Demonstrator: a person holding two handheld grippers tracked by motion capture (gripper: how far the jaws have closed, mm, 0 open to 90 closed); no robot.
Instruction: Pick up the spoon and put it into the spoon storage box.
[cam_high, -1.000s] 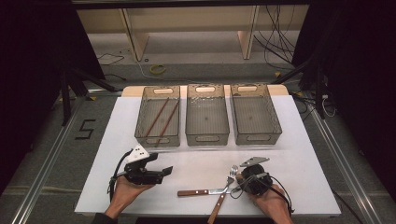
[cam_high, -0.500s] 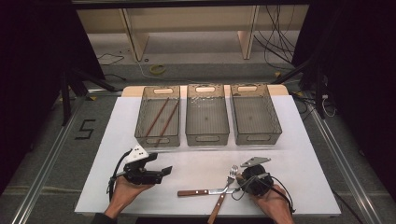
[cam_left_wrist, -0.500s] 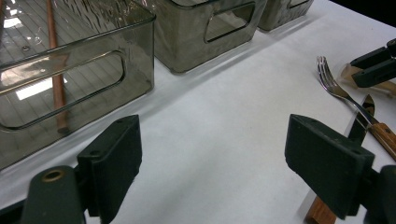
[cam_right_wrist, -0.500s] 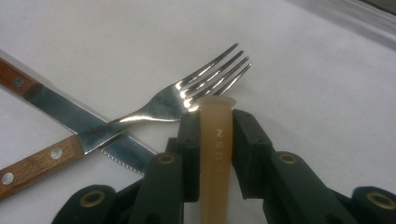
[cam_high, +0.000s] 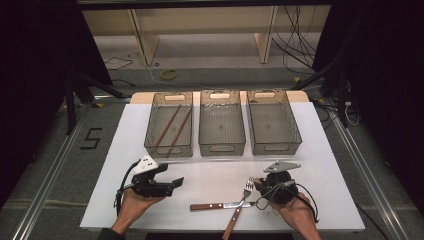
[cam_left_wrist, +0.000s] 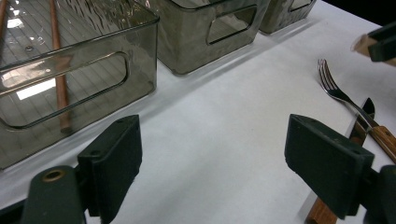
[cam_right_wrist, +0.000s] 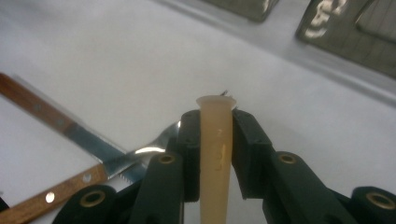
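1. The right gripper (cam_right_wrist: 212, 140) is clamping a pale wooden handle (cam_right_wrist: 215, 154) upright between its jaws — the pick-up step, judging by the grip — just right of the fork (cam_high: 246, 189).
2. The left gripper (cam_left_wrist: 224, 177) is waiting with jaws wide and empty, left of the fork.
3. Next, I judge, the held piece is going to one of the bins beyond the fork; the empty right bin (cam_high: 272, 145) is nearest, while the left bin (cam_high: 155, 145) is holding chopsticks (cam_high: 172, 127).
4. Compared with half a second earlier, both grippers are staying almost where they were — no clear shift.
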